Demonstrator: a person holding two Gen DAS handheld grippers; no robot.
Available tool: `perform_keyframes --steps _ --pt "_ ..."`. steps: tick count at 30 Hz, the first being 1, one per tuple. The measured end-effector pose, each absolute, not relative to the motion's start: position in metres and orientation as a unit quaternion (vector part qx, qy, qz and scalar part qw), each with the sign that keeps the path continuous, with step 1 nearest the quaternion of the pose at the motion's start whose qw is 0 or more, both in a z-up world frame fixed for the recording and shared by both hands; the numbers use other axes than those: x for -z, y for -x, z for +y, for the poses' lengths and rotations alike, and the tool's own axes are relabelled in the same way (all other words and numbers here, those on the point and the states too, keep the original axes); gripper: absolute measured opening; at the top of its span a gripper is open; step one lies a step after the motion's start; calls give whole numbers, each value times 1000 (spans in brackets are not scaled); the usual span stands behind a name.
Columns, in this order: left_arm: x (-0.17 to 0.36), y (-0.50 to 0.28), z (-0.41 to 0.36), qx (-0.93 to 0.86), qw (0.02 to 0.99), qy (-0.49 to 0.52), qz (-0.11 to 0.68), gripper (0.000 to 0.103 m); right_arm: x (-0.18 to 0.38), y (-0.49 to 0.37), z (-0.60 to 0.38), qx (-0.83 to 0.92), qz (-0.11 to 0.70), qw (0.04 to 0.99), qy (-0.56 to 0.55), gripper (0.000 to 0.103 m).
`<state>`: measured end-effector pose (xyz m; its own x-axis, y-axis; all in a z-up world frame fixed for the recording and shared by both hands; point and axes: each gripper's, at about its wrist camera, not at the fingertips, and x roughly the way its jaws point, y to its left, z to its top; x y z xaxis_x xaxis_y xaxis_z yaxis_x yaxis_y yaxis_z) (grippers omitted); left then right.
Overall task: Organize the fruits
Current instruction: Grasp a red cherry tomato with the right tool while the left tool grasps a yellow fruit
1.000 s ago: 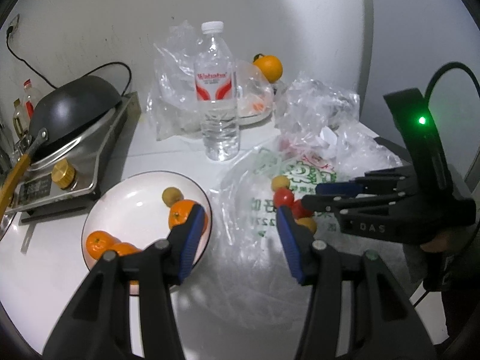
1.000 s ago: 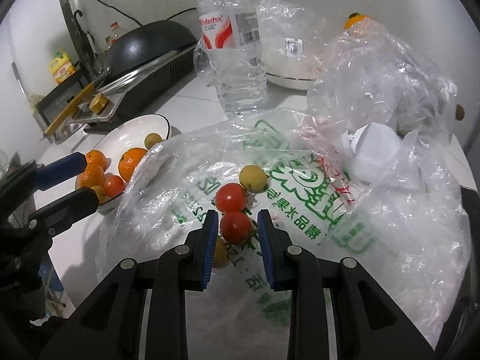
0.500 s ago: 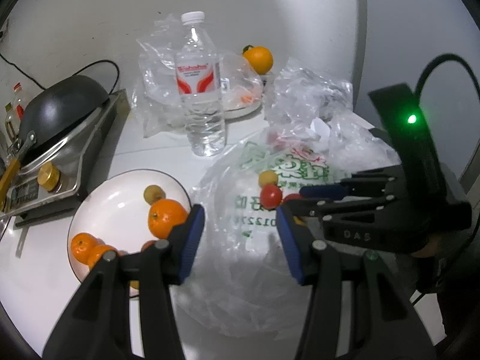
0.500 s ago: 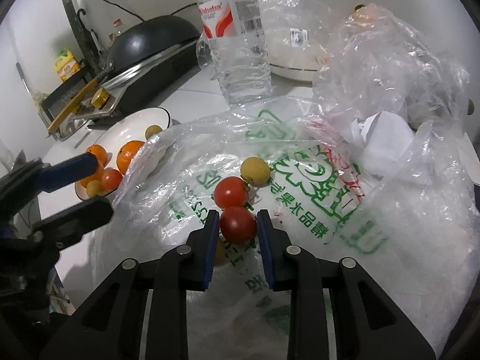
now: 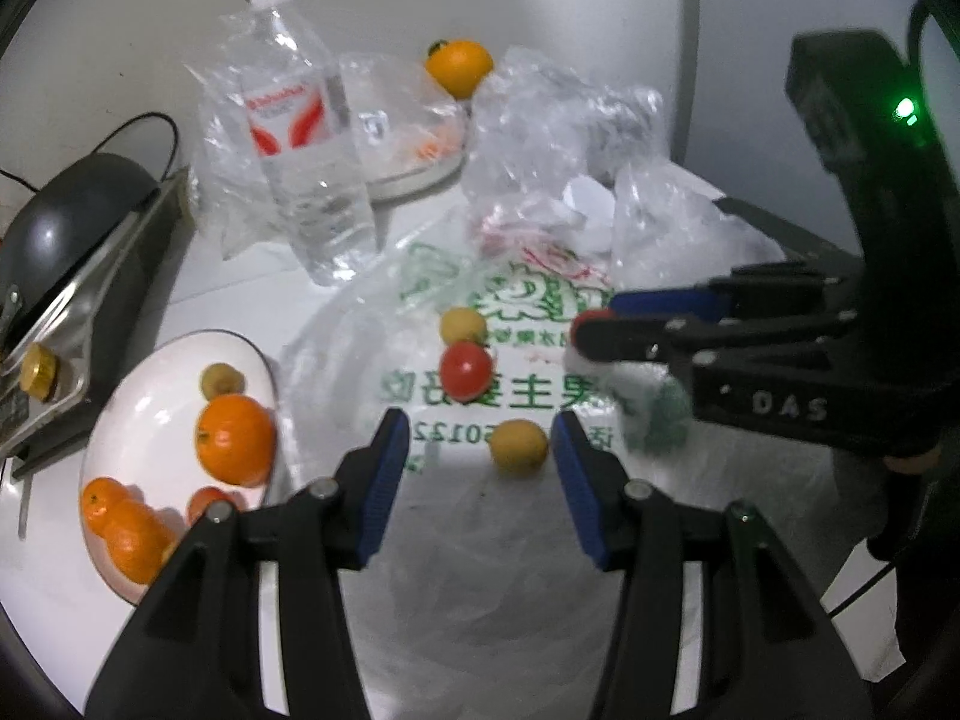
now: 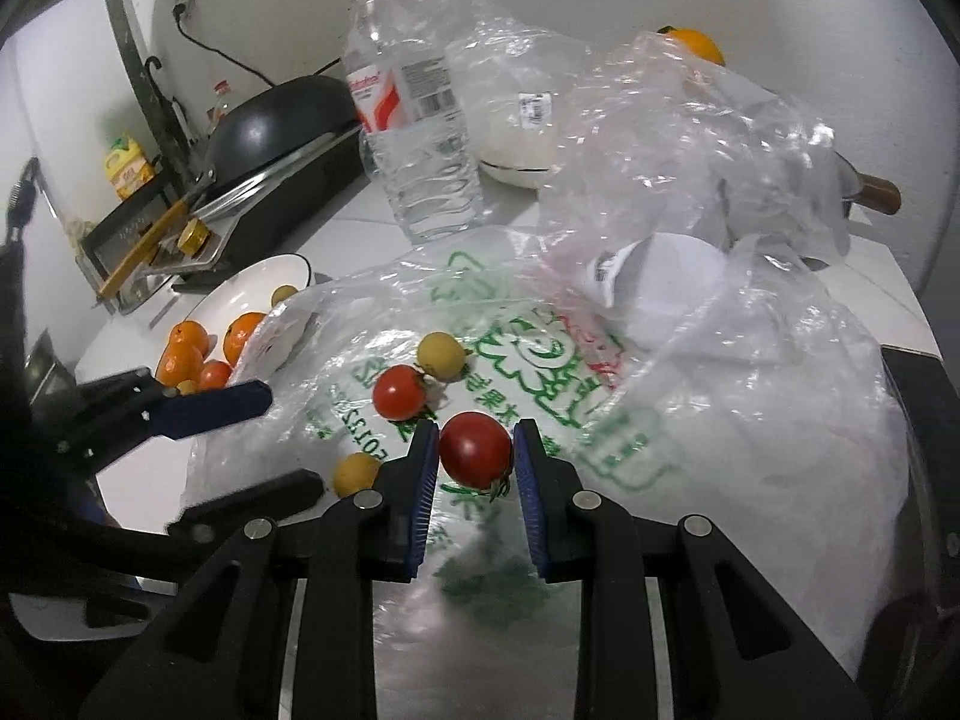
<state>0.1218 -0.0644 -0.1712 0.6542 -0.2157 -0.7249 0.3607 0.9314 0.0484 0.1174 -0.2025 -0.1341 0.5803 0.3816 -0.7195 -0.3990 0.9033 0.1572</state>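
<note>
My right gripper [image 6: 473, 461] is shut on a red tomato [image 6: 475, 449] and holds it above the printed plastic bag [image 6: 540, 372]. A second red tomato [image 6: 398, 391] and two small yellow fruits [image 6: 441, 354] [image 6: 356, 474] lie on the bag. My left gripper [image 5: 480, 450] is open and empty over the bag, a yellow fruit [image 5: 519, 445] between its fingers. The white plate [image 5: 162, 360] at the left holds oranges [image 5: 235, 438] and small fruits. The right gripper shows in the left wrist view [image 5: 591, 324] with the tomato at its tips.
A water bottle [image 5: 306, 138] stands behind the bag. A stove with a black wok [image 5: 66, 222] is at the far left. Crumpled clear bags [image 6: 690, 138], a covered bowl [image 5: 414, 144] and an orange [image 5: 459, 66] sit at the back by the wall.
My right gripper has lifted the tomato off the bag. My left gripper has moved right, from beside the plate to over the bag.
</note>
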Motion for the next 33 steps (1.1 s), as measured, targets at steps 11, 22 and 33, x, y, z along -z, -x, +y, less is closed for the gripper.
perform_keyframes --steps 11,22,33 --pt "193 -136 -87 165 885 -122 418 45 135 -118 -213 -221 396 891 5 28" --pt "190 -126 -84 178 885 -137 409 27 127 -110 -203 -219 389 895 13 28" --pt "170 -108 -67 185 899 -118 380 27 112 -94 -183 -217 382 898 33 28"
